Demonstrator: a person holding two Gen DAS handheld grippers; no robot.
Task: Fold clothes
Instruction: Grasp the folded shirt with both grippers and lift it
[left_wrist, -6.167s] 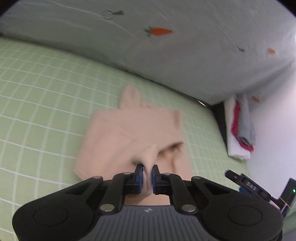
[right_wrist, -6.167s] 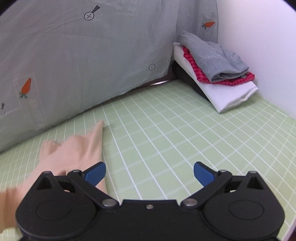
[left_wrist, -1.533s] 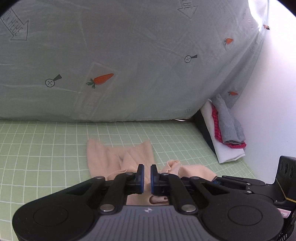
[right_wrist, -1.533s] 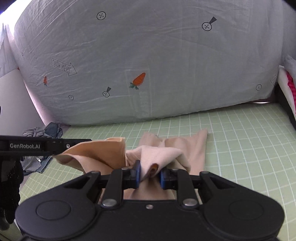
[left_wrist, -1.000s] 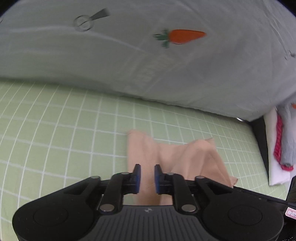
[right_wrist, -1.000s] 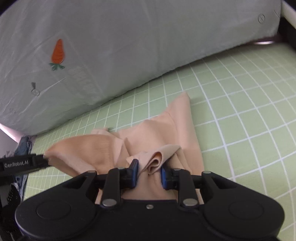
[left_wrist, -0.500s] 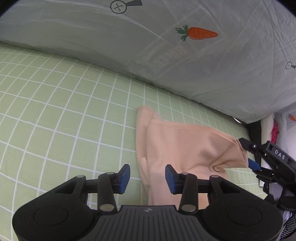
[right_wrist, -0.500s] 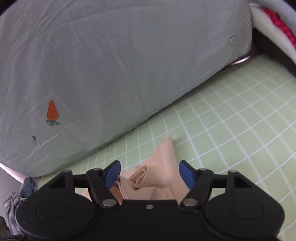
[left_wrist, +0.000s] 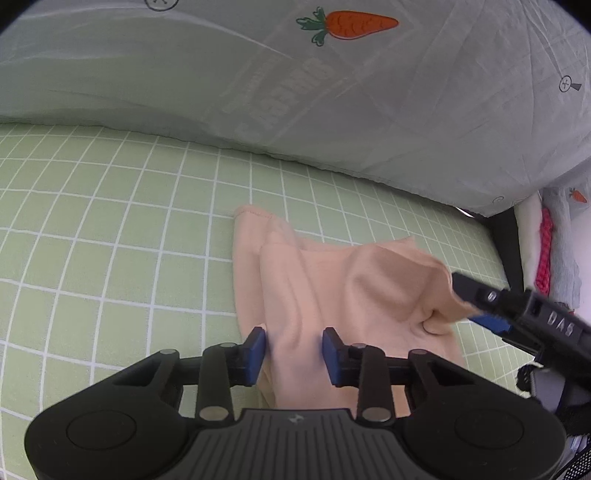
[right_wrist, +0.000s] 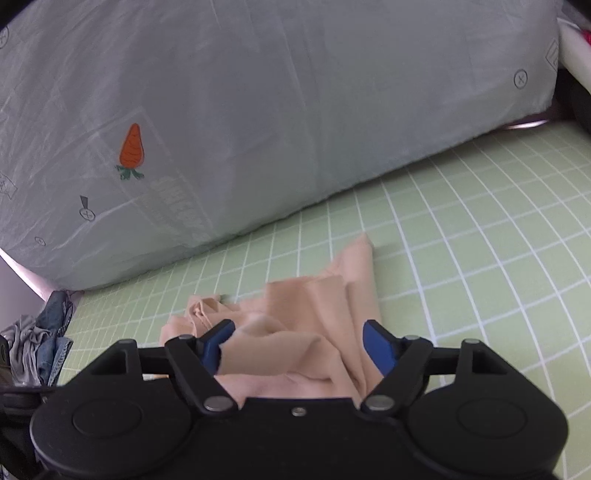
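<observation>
A peach garment (left_wrist: 343, 288) lies crumpled on the green grid mat (left_wrist: 110, 258). My left gripper (left_wrist: 293, 349) hovers low over its near edge. A raised ridge of the cloth stands between the blue pads (left_wrist: 256, 347), and the jaws are closing on it with no firm pinch showing. My right gripper (right_wrist: 297, 345) is over the garment (right_wrist: 317, 306) with its jaws wide and still opening; a loose fold rests against its left pad (right_wrist: 218, 341). In the left wrist view, the right gripper (left_wrist: 476, 306) comes in from the right with a corner of cloth draped over one finger.
A pale grey sheet with carrot prints (left_wrist: 351, 110) rises behind the mat. A stack of folded clothes (left_wrist: 546, 251) sits at the far right beside a black edge. A heap of denim and grey clothes (right_wrist: 40, 339) lies off the mat's left end.
Both grippers have opened and let go of the folds they pinched. The garment has dropped onto the mat. The left jaws have narrowed again around a ridge of cloth.
</observation>
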